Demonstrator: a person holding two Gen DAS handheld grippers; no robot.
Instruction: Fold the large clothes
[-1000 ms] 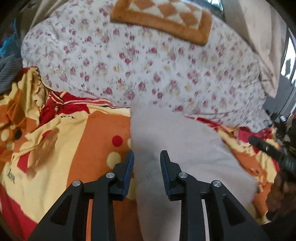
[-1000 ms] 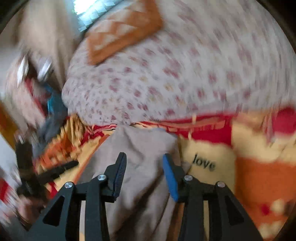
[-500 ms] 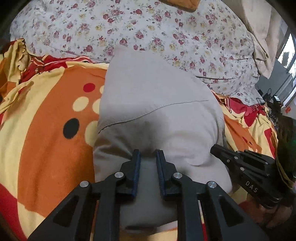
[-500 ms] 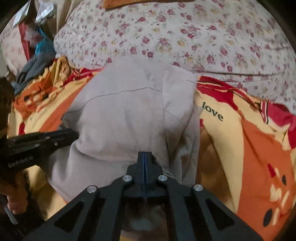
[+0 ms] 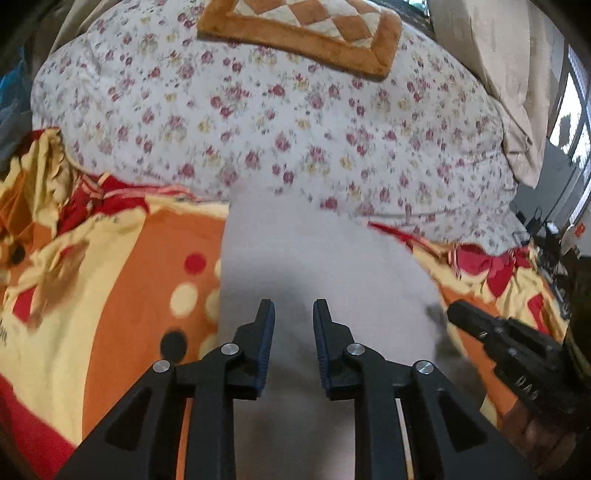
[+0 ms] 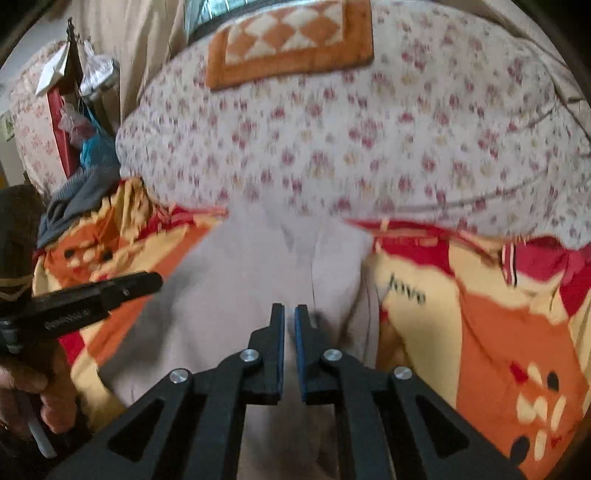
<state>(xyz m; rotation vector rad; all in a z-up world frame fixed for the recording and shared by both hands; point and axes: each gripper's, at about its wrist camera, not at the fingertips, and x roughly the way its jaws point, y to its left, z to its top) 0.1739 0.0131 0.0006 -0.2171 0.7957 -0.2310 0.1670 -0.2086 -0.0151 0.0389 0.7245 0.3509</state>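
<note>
A beige garment (image 5: 314,251) (image 6: 240,280) lies on an orange, yellow and red blanket (image 5: 122,295), running from the floral quilt toward me. My left gripper (image 5: 293,304) is over its near part, jaws a finger-width apart, with shadowed beige cloth pinched between them. My right gripper (image 6: 289,307) holds the garment's near right part; its jaws show a thin slit with beige cloth in it and are easing open. Each gripper appears in the other's view: the right one (image 5: 458,314) beside the garment's right edge, the left one (image 6: 147,282) over its left edge.
A white floral quilt (image 5: 277,122) bulges behind the garment, with an orange checked mat (image 5: 303,33) on top. A grey cloth (image 6: 74,199) and bags sit at the far left. A hand (image 6: 48,402) grips the left tool. The word "love" (image 6: 406,291) is printed on the blanket.
Both grippers dipped forward onto the garment and closed on it, then drew back toward me. The right jaws went from wide to fully shut, then parted to a thin slit.
</note>
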